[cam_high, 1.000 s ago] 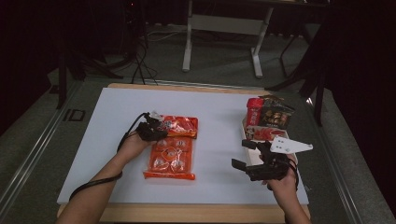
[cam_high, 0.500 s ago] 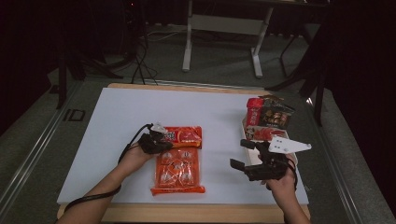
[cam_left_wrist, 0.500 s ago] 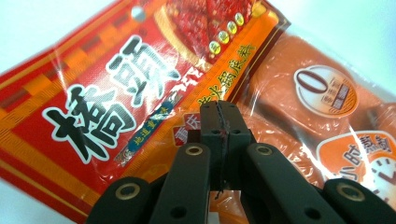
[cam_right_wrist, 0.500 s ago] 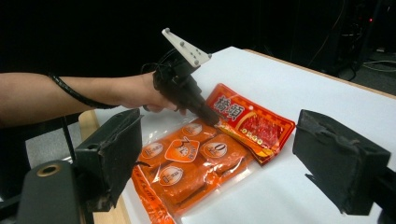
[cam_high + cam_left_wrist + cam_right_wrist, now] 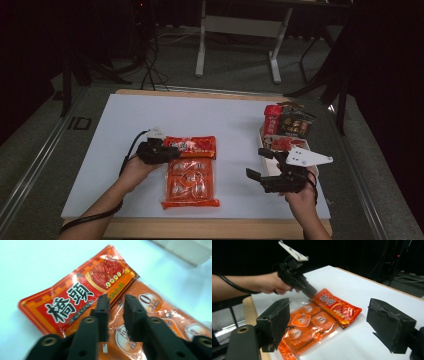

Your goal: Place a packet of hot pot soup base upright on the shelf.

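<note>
Hovering just above two snack packets near the left middle of the white table (image 5: pixel 90 165), the left gripper (image 5: pixel 172 152) has its jaws slightly parted, a narrow gap with nothing pinched between them; they have just been opening. In the left gripper view the black pads (image 5: pixel 132 312) hang over the seam where the red packet (image 5: pixel 80 295) meets the orange packet (image 5: pixel 160 322), touching neither as far as I can tell.

From the high view, the red packet (image 5: pixel 192 146) lies crosswise, its long side running left to right, and the orange packet (image 5: pixel 190 182) sits on its near side, lengthwise, their edges touching or slightly overlapped. They look set down together as a pair, so I'd judge this part of the job finished: both packets placed and let go.

The right gripper (image 5: pixel 257 165) waits at the near right, jaws spread wide and empty, held by the person's right hand (image 5: pixel 300 195). Just beyond it, at the far right edge, a small heap of other packets (image 5: pixel 287 125) is waiting, red and dark wrappers leaning on each other. If the work is laying out snacks on the table, that heap is what remains, and the right gripper is the nearer one to take from it.
</note>
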`<action>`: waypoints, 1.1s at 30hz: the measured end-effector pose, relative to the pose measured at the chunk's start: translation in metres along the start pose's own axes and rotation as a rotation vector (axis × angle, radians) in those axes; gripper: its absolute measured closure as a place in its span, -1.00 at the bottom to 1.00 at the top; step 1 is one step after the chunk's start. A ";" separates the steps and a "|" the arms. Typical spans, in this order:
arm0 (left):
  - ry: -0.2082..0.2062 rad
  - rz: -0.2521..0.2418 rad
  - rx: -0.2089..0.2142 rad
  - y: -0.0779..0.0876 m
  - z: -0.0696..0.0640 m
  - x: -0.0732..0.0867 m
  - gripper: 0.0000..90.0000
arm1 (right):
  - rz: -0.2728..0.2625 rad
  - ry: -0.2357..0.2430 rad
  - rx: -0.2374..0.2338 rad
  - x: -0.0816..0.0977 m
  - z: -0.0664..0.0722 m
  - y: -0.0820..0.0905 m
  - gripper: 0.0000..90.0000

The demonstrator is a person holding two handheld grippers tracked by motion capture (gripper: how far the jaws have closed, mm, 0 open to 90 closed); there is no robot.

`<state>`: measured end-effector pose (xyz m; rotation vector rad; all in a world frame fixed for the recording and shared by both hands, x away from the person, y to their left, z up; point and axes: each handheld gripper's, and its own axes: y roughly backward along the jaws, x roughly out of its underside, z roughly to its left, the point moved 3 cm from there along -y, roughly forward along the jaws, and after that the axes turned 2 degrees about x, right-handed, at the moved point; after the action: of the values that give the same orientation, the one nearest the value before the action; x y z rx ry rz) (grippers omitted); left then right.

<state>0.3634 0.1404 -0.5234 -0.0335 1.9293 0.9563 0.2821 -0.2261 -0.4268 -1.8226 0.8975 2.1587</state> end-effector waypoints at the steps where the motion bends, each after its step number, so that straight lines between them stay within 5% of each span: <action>1: 0.003 -0.007 -0.002 0.003 0.001 0.000 0.48 | 0.001 0.005 0.003 0.000 0.000 0.000 -0.59; 8: 0.051 -0.026 -0.028 0.022 0.013 0.005 -0.03 | -0.020 0.042 0.010 0.001 0.000 -0.002 -0.62; 17: 0.081 -0.046 -0.101 0.028 0.027 0.017 -0.41 | -0.015 0.098 0.031 0.001 0.005 -0.005 -0.69; 24: 0.120 -0.025 -0.127 0.016 0.043 0.028 -0.41 | 0.005 0.050 0.040 0.003 0.005 -0.006 -0.77; 26: 0.131 -0.014 -0.128 0.010 0.047 0.030 -0.40 | 0.019 0.054 0.079 0.004 0.005 -0.008 -0.77; 33: 0.163 0.020 -0.097 -0.009 0.056 0.031 -0.27 | 0.036 0.061 0.046 0.006 0.009 -0.010 -0.77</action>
<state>0.3913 0.1805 -0.5666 -0.1526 2.0330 1.0881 0.2784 -0.2147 -0.4348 -1.8737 0.9926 2.0954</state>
